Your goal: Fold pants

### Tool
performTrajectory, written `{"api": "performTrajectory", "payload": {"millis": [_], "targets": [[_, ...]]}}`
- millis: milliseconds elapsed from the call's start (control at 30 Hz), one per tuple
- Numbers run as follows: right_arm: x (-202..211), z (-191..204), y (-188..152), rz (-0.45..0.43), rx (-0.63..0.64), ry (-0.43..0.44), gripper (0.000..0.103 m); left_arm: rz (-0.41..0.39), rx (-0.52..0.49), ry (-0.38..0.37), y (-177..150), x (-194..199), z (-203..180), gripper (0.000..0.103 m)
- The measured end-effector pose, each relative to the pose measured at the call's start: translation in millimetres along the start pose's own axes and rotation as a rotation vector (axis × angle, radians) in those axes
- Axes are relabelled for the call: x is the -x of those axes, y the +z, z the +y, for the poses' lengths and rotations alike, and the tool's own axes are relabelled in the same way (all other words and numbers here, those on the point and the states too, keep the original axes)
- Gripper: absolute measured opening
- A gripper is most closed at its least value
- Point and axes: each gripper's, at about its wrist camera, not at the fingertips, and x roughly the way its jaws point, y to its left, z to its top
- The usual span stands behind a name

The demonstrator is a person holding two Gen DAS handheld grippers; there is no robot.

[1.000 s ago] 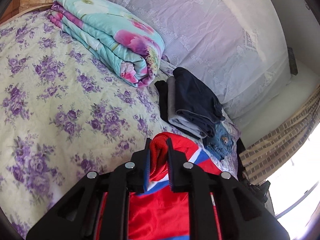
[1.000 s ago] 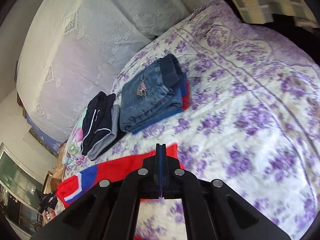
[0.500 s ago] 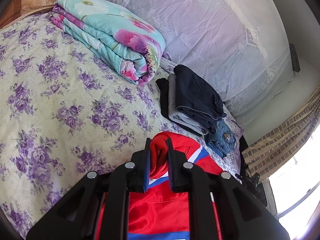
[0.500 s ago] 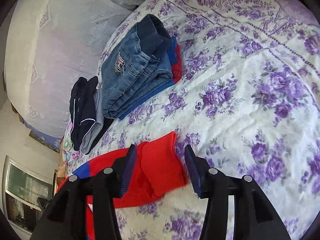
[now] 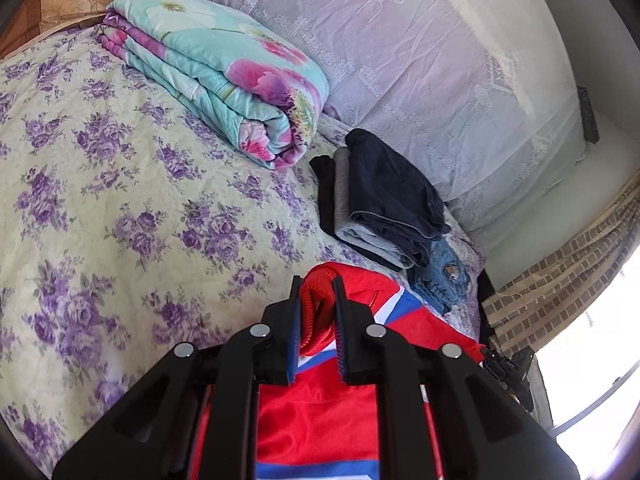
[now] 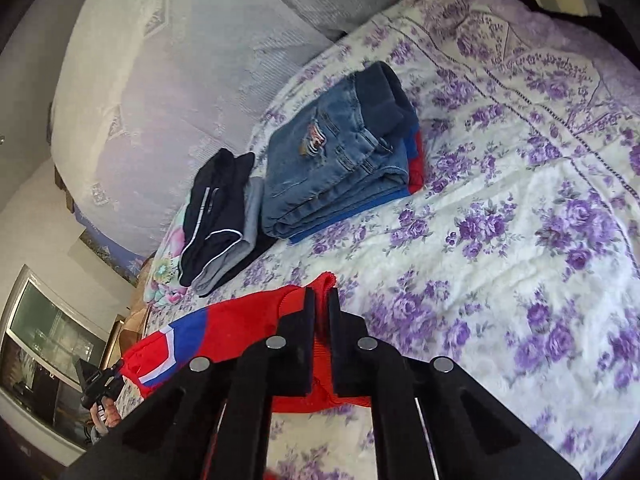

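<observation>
A bed point(image 6: 500, 208) with a purple-flowered cover filled both my views, with a lace-draped backrest point(image 5: 420, 60) behind it. My left gripper point(image 5: 316, 308) was clenched on a ribbed cuff of the red pants point(image 5: 320, 420). My right gripper point(image 6: 321, 312) had just been closing its jaws and gripped the other red cuff. Folded jeans point(image 6: 332, 168) lay beyond.

left tool point(image 5: 316, 304) clamped, right tool point(image 6: 321, 308) just closed

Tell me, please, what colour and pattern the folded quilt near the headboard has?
The folded quilt is turquoise with large pink flowers, best seen in the left wrist view.
</observation>
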Motion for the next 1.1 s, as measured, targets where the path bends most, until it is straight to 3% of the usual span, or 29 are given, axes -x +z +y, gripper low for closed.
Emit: {"api": "performTrajectory", "payload": {"millis": [133, 333, 500, 667, 767, 833, 900, 967, 1100], "targets": [[59, 10, -42, -0.062, 0.031, 0.019, 0.006, 0.012, -0.001, -0.035, -22, 27, 8, 0.013], [122, -2, -117, -0.089, 0.041, -0.006, 0.006, 0.082, 0.024, -0.056, -69, 64, 31, 0.017], [140, -6, -156, -0.094, -0.029, 0.037, 0.009, 0.1, 0.033, -0.02, -100, 88, 43, 0.028], [148, -5, -177, -0.103, -0.096, 0.067, 0.013, 0.072, 0.079, 0.002, -117, 114, 52, 0.028], [152, -9, -186, -0.114, -0.147, 0.072, 0.018, 0.074, 0.093, -0.012, -125, 125, 50, 0.028], [152, -13, -190, -0.119, -0.196, 0.102, 0.027, 0.079, 0.087, -0.042, -130, 129, 43, 0.028], [153, -13, -195, -0.124, -0.237, 0.137, 0.038, 0.092, 0.096, -0.09, -134, 127, 34, 0.035], [152, -10, -200, -0.125, -0.26, 0.167, 0.044, 0.119, 0.134, -0.114, -136, 117, 26, 0.05], [146, -3, -205, -0.1, -0.311, 0.204, 0.05, 0.184, 0.199, -0.126, -138, 88, 18, 0.051]]}}
